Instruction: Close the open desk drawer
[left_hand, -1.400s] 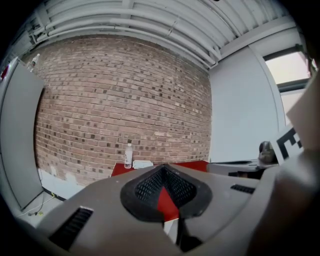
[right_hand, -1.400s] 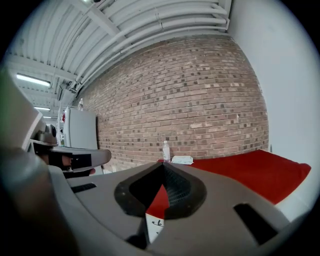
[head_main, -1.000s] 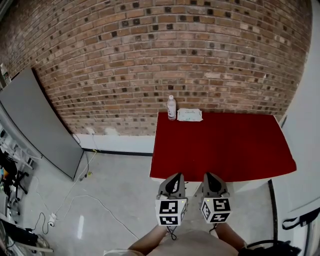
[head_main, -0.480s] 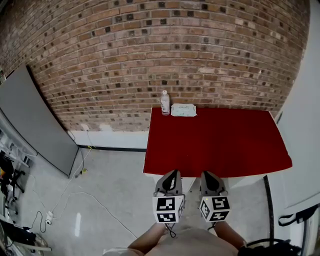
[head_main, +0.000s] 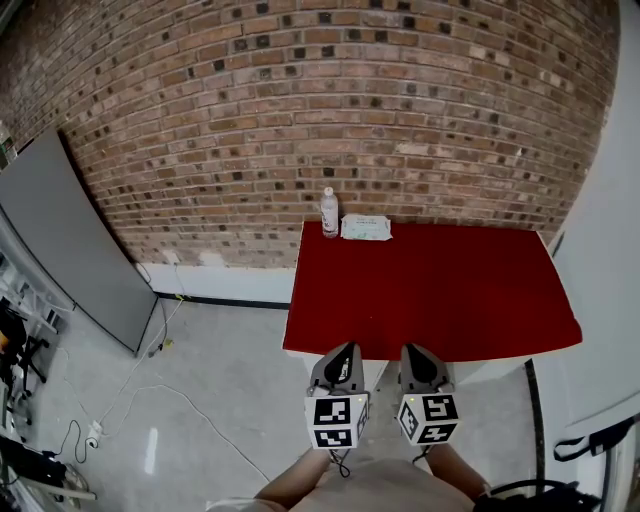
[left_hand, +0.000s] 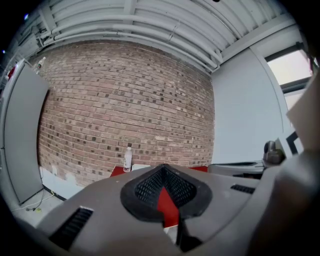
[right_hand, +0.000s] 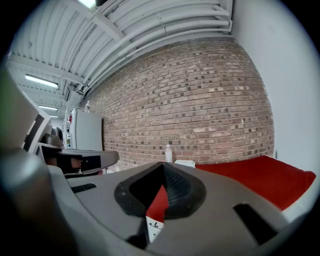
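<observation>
Left gripper (head_main: 341, 352), right gripper (head_main: 414, 352): jaws pressed together, nothing between them. Red-topped rectangular desk (head_main: 430, 290): just ahead of both fingertips; its drawer not discernible. Clear plastic bottle (head_main: 329, 212), white wipes packet (head_main: 366, 228): far beyond fingertips, against brown brick wall (head_main: 350, 100).

Drawer hidden below red top (head_main: 430, 290), bottle (head_main: 329, 212) label too small to read

Bench (head_main: 430, 290): flat rectangular red top, level, far edge up against the brick wall (head_main: 330, 110). A white front (head_main: 495, 368) shows as a thin strip just under the top's near edge. The drawer can't be made out in that strip, so I can't tell whether it's open or shut.
</observation>
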